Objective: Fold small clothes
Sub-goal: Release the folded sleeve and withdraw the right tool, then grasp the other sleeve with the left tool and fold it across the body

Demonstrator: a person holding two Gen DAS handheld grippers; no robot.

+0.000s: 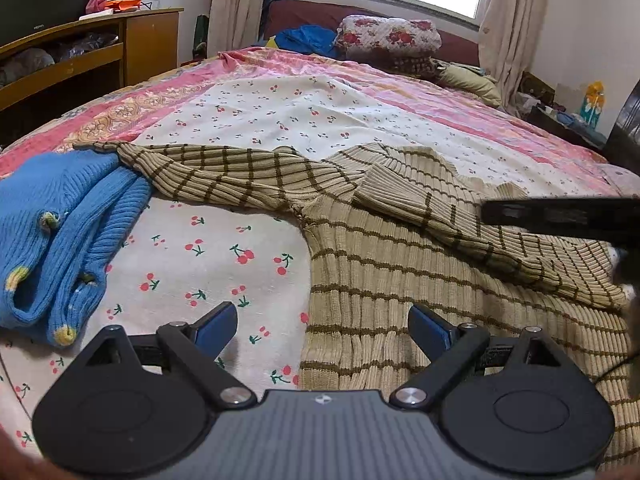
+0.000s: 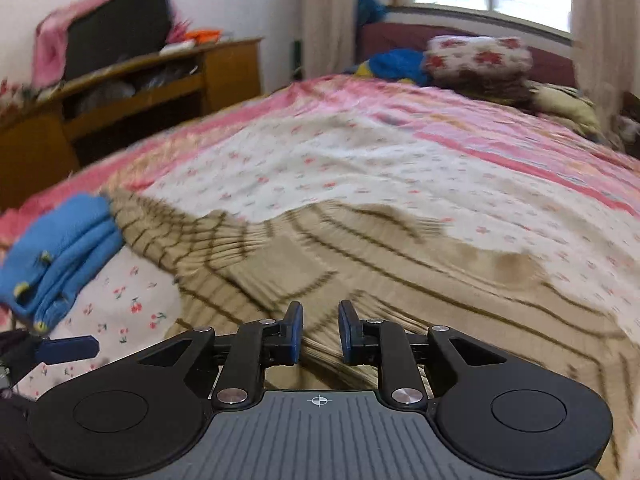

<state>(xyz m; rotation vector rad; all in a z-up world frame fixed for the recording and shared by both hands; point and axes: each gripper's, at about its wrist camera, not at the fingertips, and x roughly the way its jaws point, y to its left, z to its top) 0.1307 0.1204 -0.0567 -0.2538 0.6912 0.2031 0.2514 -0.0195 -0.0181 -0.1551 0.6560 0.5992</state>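
A beige knit sweater with brown stripes lies spread on the bed; one sleeve is stretched out to the left, the other folded across the body. It also shows, blurred, in the right wrist view. My left gripper is open and empty, low over the sweater's left edge. My right gripper is partly open and empty above the sweater; its dark finger shows at the right of the left wrist view. A folded blue knit garment lies to the left, touching the sleeve end.
The bed has a cherry-print sheet and a pink patterned cover. Pillows and a floral quilt lie at the far end under the window. A wooden cabinet stands at the left.
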